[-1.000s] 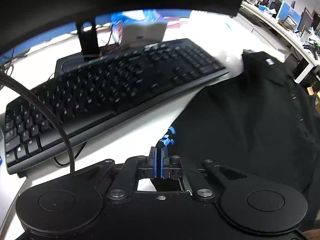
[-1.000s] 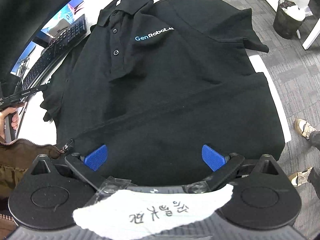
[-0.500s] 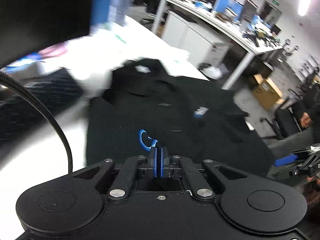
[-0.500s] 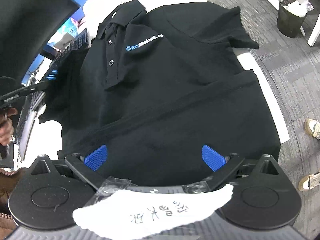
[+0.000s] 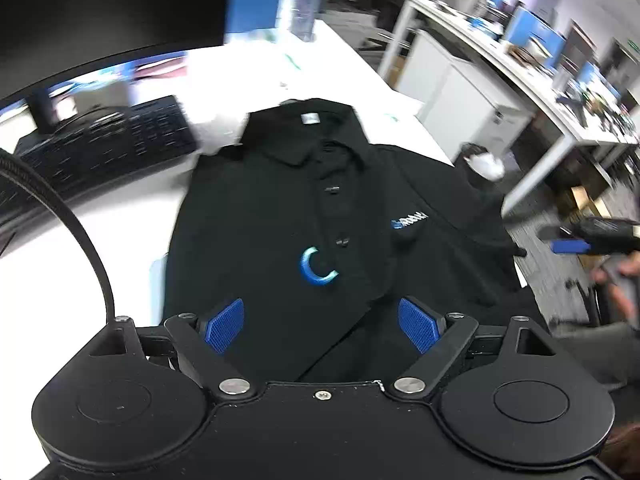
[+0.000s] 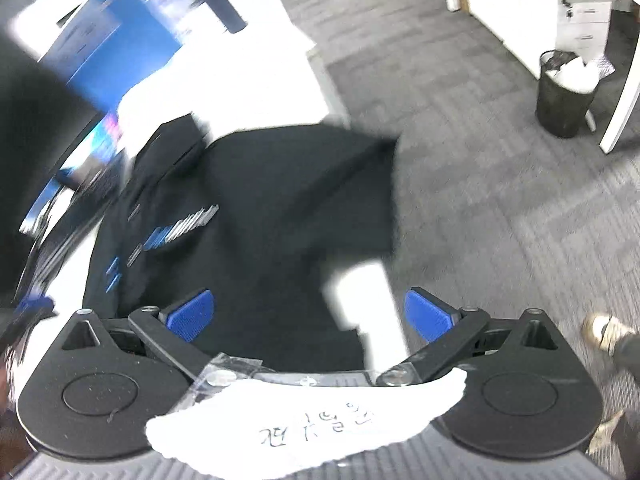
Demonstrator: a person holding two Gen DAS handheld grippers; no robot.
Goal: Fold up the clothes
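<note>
Blue pads of the left tool (image 5: pixel 322 326) stand wide apart over the lower front of the black polo shirt (image 5: pixel 312 216); its jaws have just been opening, and nothing is pinched between them. A loose blue loop (image 5: pixel 318 266) lies on the cloth just ahead of the pads, beside the button placket. My reading is that the left sleeve side has been laid in over the body and let go, because the left edge of the shirt now runs straight along the white worktop (image 5: pixel 80 248).

In its own view the right tool (image 6: pixel 310 316) is also released, its pads apart with no cloth between them. It hangs over the shirt's right edge, where the right sleeve (image 6: pixel 360 172) sticks out past the worktop edge above the grey carpet. This view is blurred, so the exact lie of the sleeve I cannot tell.

To do the step well, I would take the right sleeve near its outer hem with the right tool, lift only a little, and bring it across to meet the folded left side, keeping the new edge parallel to the placket. The left tool could press lightly on the chest so the shirt does not slide toward the keyboard (image 5: pixel 104 140).
</note>
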